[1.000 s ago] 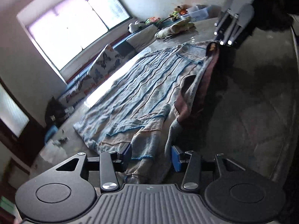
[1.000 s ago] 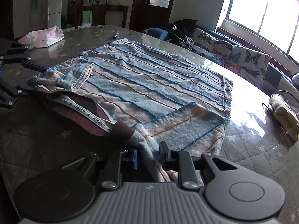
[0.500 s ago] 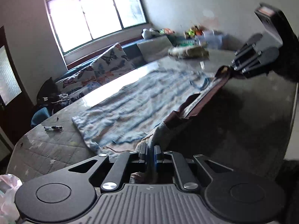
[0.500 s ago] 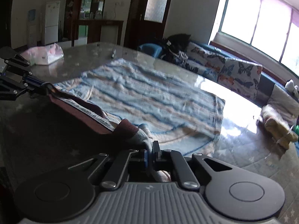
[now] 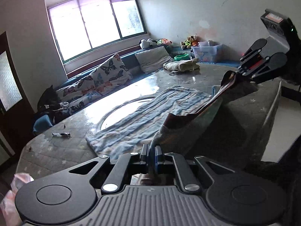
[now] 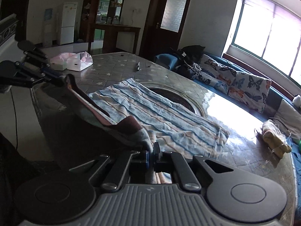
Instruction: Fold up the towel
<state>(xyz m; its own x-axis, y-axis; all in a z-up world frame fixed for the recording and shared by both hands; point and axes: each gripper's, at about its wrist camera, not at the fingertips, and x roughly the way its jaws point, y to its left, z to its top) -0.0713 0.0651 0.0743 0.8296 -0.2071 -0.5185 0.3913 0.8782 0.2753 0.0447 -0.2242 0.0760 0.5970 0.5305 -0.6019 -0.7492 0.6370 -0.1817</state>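
A blue and peach striped towel (image 5: 150,111) (image 6: 160,113) with a dark red border lies partly on the round table, its near edge lifted and stretched between both grippers. My left gripper (image 5: 152,151) is shut on one near corner; it also shows at the left of the right wrist view as the left gripper (image 6: 56,79). My right gripper (image 6: 151,153) is shut on the other near corner, and appears in the left wrist view as the right gripper (image 5: 239,73). The far half of the towel rests flat on the table.
The table (image 5: 56,148) has a quilted cover with a glass ring at its centre (image 6: 178,98). On it lie a folded yellowish cloth (image 6: 274,137), a plastic bag (image 6: 73,60) and a small pen (image 6: 138,66). A sofa with butterfly cushions (image 5: 111,73) runs under the window.
Both grippers closed on the near towel corners and lifted them off the table. The near edge is now raised and pulled taut, and the towel has slid toward me.
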